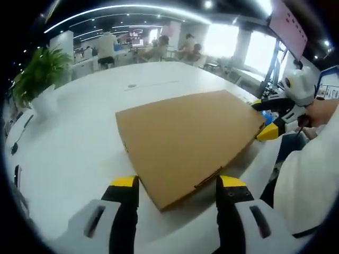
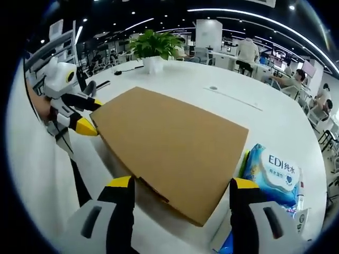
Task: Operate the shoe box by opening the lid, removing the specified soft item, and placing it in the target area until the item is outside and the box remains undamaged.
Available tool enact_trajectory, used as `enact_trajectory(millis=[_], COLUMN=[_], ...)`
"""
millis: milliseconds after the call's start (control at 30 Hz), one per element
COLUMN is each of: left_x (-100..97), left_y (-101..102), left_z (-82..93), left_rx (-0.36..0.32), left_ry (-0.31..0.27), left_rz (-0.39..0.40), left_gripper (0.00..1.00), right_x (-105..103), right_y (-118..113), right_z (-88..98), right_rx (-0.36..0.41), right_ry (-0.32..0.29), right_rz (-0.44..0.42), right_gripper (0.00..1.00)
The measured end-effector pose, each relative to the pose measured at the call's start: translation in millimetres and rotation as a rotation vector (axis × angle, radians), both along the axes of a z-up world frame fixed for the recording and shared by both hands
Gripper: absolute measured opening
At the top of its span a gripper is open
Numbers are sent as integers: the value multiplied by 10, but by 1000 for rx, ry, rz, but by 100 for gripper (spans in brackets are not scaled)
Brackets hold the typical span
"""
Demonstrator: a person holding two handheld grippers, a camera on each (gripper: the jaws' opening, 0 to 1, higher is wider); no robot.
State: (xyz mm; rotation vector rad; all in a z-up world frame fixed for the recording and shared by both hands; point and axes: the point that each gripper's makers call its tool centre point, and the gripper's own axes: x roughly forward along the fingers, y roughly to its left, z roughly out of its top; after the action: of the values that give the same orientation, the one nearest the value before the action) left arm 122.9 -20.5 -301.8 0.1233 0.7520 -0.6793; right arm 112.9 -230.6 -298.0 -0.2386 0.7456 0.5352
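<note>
Now, in the left gripper view, a flat, matte brown cardboard shoe box [image 1: 188,143] lies closed on the smooth white table [image 1: 74,137], its near corner between the spread-apart jaws of the left gripper [image 1: 177,185]. In the right gripper view, the box's near corner sits between the parted jaws of the right gripper [image 2: 183,186], with a glossy blue wipes pack [image 2: 273,172] just beside the box.

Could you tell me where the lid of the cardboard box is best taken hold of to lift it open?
Probably at the front edge of the box lid, where a small tuck tab shows on the near side between the left tool. Come in low from that near side and lift upward. The lid lies flat and closed on the white table, so only its edges offer purchase.
</note>
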Motion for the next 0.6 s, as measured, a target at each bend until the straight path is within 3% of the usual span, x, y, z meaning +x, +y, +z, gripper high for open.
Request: enact_trajectory(millis=[600], left_x=[-80], left_y=[-36], left_z=[3], left_rx=[-3], left_ry=[-6], left_rz=[-1], left_gripper=[59], right_x=[-84], right_y=[-35], right_z=[-4], right_rx=[-17], right_ry=[11], right_rz=[-9], right_gripper=[74])
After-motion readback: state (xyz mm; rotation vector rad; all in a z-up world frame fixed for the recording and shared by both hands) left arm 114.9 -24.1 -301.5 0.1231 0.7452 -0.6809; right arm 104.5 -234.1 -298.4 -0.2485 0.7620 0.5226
